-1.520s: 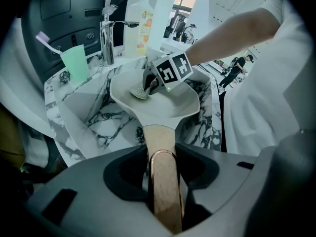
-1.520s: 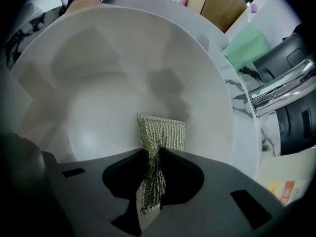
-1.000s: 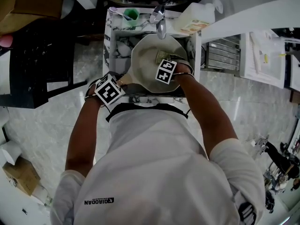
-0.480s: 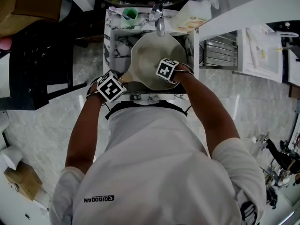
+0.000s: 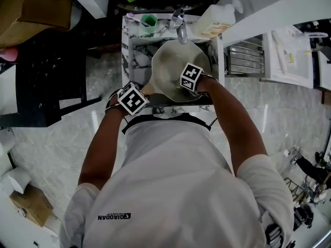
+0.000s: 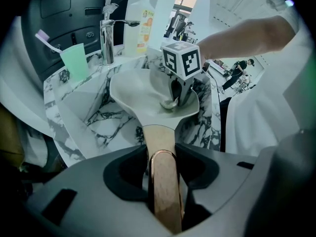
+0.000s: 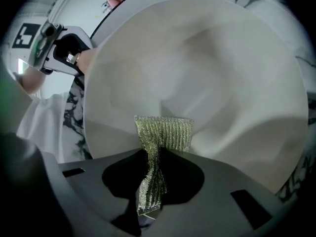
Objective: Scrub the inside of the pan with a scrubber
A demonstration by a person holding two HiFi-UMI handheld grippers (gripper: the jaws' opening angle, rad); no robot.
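Right gripper, clamping the olive mesh scrubber, had shifted slightly inside the cream round pan, its wooden handle pinched by left gripper; firm overlapping strokes advised.

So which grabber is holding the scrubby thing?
The right gripper: its jaws pinch the green mesh scrubber inside the pan. The left gripper only clamps the wooden handle.
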